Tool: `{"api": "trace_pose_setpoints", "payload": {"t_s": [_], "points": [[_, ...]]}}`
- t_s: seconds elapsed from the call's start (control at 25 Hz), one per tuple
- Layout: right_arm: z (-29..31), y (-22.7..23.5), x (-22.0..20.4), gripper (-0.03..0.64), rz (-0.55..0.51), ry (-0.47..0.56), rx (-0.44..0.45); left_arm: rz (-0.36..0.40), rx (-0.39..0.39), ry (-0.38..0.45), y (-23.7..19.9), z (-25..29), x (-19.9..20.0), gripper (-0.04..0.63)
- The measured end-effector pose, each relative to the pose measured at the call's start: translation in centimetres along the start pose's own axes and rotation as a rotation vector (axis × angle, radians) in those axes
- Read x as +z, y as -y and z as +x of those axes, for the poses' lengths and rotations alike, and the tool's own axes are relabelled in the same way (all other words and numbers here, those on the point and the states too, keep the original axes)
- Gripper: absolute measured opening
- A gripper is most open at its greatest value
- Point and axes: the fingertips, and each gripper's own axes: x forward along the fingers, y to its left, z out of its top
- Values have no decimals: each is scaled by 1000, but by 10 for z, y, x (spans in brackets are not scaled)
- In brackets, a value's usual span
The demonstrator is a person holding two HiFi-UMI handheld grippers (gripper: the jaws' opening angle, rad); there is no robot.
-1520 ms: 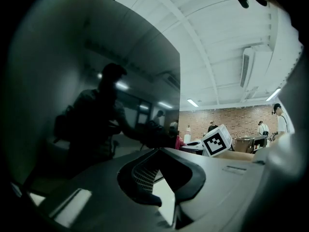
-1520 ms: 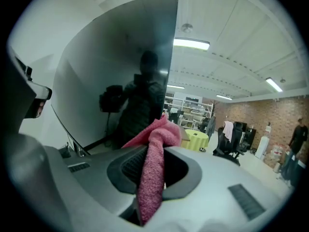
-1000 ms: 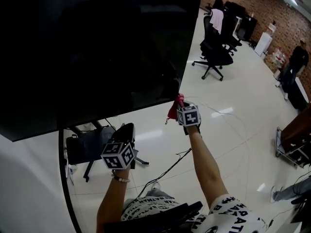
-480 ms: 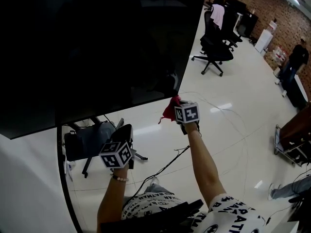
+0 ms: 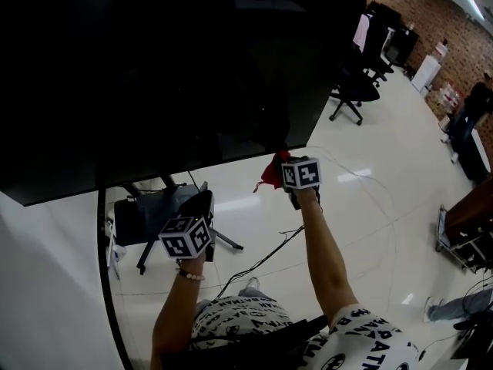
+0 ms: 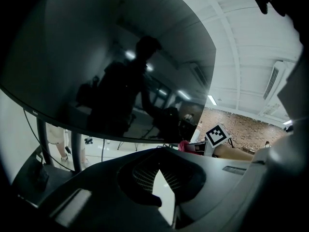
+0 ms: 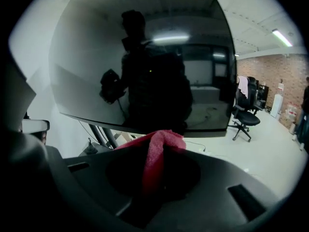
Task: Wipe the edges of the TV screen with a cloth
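Observation:
The big black TV screen (image 5: 154,68) fills the top of the head view. A red cloth (image 5: 272,173) is pressed up against its lower edge, close to the lower right corner. My right gripper (image 5: 290,177) is shut on that cloth. In the right gripper view the cloth (image 7: 157,151) sticks up from between the jaws, just below the TV (image 7: 145,57). My left gripper (image 5: 197,209) hangs lower and to the left, under the screen and apart from it. Its jaws meet at the tips with nothing between them (image 6: 159,167). The left gripper view also shows the cloth (image 6: 185,145) beside the right gripper's marker cube.
The TV stand's legs and a dark base (image 5: 146,214) sit under the screen. A black cable (image 5: 262,260) runs across the glossy floor. Office chairs (image 5: 356,91) stand at the back right, a cart (image 5: 462,241) at the right edge, and a person (image 5: 471,106) beyond it.
My right gripper and the cloth have slid a little left along the TV's lower edge, away from the corner. The left gripper has stayed about where it was.

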Motion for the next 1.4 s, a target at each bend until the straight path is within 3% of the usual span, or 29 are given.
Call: {"api": "trace_pose_setpoints", "payload": {"t_s": [0.52,0.84,1.4], "points": [[16,-139,26,64,-92,-74,135,-99,100,28,-82,-59,15,0],[49,-245,37,64,-150,-69,214,-76,192,44,-153,-93,17,0],[95,-409,42,64,-223,-60,321,-105,251,73,-229,-164,21,0]]}}
